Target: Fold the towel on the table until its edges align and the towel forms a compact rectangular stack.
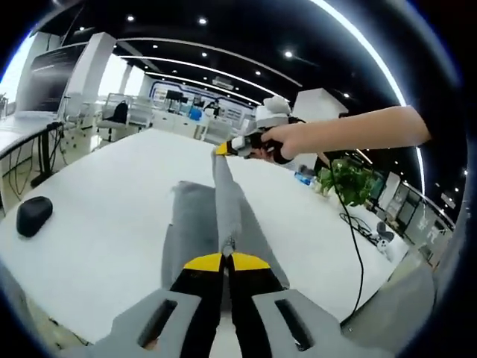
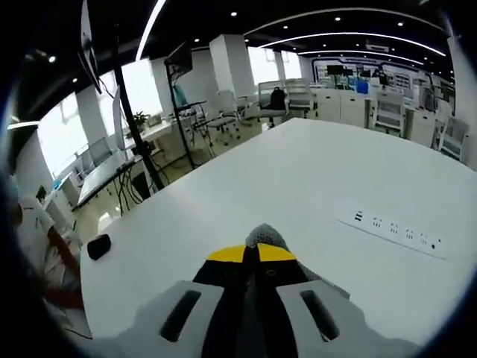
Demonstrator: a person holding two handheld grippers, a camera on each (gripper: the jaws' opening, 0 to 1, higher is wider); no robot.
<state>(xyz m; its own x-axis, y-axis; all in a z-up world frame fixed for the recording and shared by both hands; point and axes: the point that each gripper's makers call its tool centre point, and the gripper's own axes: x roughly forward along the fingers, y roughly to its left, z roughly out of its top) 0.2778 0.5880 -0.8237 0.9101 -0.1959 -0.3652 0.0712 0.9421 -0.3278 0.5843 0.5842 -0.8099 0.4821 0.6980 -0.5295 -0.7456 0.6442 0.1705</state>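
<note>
A grey towel [image 1: 223, 212] hangs stretched above the white table [image 1: 112, 194], pulled taut between both grippers, with its lower folds draping onto the tabletop. My left gripper [image 1: 226, 259] is shut on the near end of the towel. In the left gripper view the right gripper [image 1: 223, 148], held by a hand, is shut on the towel's far end. In the right gripper view my right gripper [image 2: 251, 252] is shut, and a small tuft of grey towel [image 2: 262, 236] sticks out past its yellow tips.
A black mouse-like object [image 1: 33, 215] lies near the table's left edge and appears as the black object [image 2: 98, 246] in the right gripper view. A white power strip [image 2: 393, 230] is set into the table. A potted plant [image 1: 346, 181] and a black cable [image 1: 356, 246] are at the right.
</note>
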